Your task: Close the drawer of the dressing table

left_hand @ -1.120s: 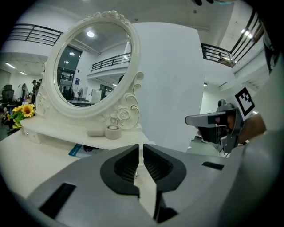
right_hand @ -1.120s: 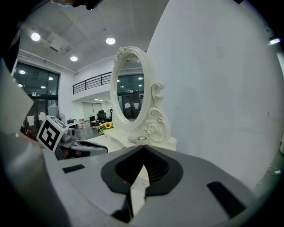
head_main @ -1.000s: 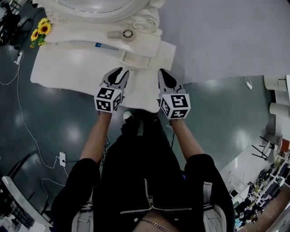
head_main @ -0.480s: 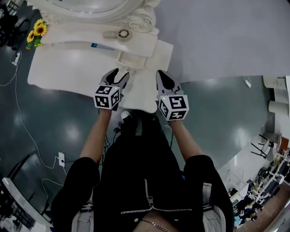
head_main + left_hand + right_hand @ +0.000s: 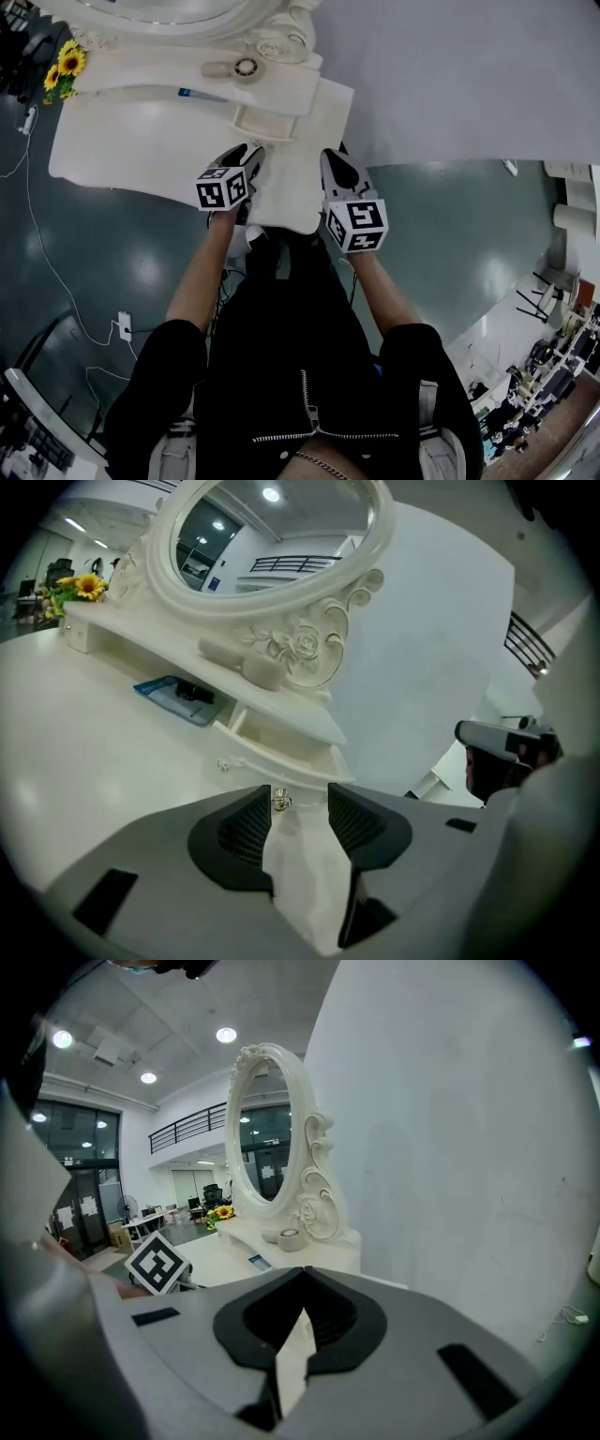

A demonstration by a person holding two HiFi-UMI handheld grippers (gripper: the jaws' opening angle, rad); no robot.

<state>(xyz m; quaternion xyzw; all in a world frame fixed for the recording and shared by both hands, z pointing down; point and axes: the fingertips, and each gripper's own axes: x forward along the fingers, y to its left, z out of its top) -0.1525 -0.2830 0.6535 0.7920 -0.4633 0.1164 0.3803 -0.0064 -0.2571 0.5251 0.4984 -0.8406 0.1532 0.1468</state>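
1. Left gripper view: left gripper [image 5: 298, 801] has its jaws apart. They've just been closing a bit, and the pads press on nothing.
2. Small shiny metal knob [image 5: 279, 801] sits right at the jaw tips, nearer the left pad, not pinched.
3. Knob is at the front of the small white open drawer [image 5: 281, 741], which is pulled out under the raised shelf of the white carved dressing table [image 5: 131, 141].
4. Right gripper [image 5: 300, 1274] has its jaws together w/ nothing betw. them. It's beside the drawer, apart from it.

You stand on glossy dark floor [image 5: 103, 253]; plain pale wall [image 5: 450, 75] ahead; round ceiling lights [image 5: 225, 1034] lit; balcony railing [image 5: 192, 1130] beyond, your left.
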